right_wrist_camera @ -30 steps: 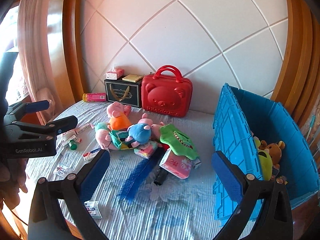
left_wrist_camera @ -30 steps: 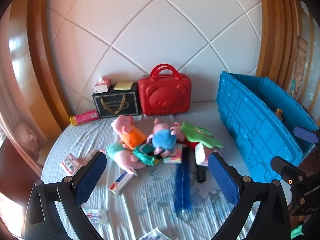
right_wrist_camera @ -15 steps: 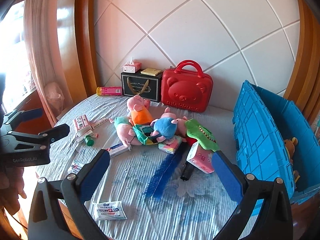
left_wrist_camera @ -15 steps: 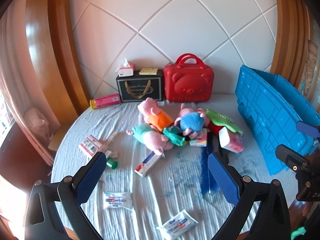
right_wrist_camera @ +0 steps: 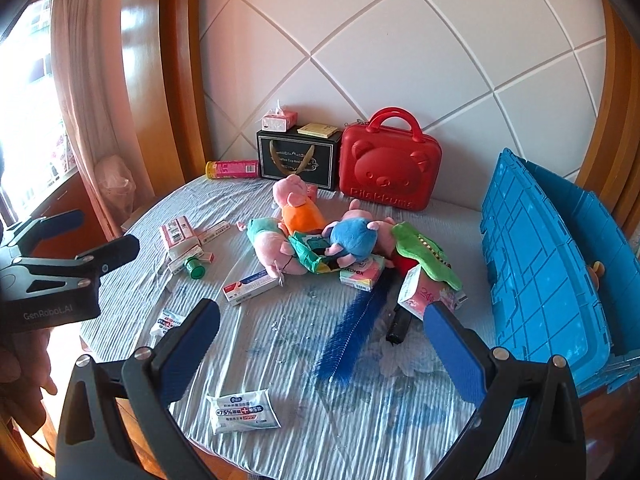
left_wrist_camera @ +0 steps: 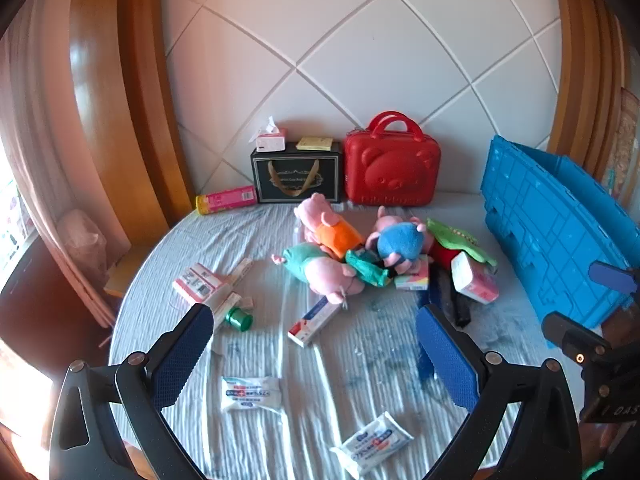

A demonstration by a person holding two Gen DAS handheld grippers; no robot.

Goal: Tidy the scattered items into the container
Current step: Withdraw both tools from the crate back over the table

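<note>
Round table [right_wrist_camera: 400, 432] w/ a pale blue ribbed cloth, quilted white wall behind, wood trim either side. Blue crate [right_wrist_camera: 536, 264] sits right of the right gripper's [right_wrist_camera: 320, 344] jaws, tilted, and you can't really see inside; only a bit of a brown/yellow toy peeks over its rim in the right wrist view. In the left wrist view the crate [left_wrist_camera: 556, 236] is cut off at the frame edge.

Both grippers hover above the near edge of the table, jaws spread wide, nothing between them. Left gripper [left_wrist_camera: 316, 352] shows side-on at the left of the right cam, w/ part of a hand under it.

Straight ahead of both sets of jaws is the plush pile [right_wrist_camera: 316, 236]: pig toys in orange, blue and teal, plus a green croc [right_wrist_camera: 424, 252] on the right end. A blue brush [right_wrist_camera: 356, 328] lies just ahead between the right jaws, its black handle next to a pink tissue pack [right_wrist_camera: 424, 292]. Toothpaste box [left_wrist_camera: 316, 320] sits ahead between the left jaws. Wipes packs [left_wrist_camera: 250, 394] lie close in; small boxes and a green cap [left_wrist_camera: 238, 318] are off near the left finger. Text on most boxes too small to read.

Red bear case [right_wrist_camera: 390, 164] and black gift box [right_wrist_camera: 298, 160] stand at the back against the wall.
</note>
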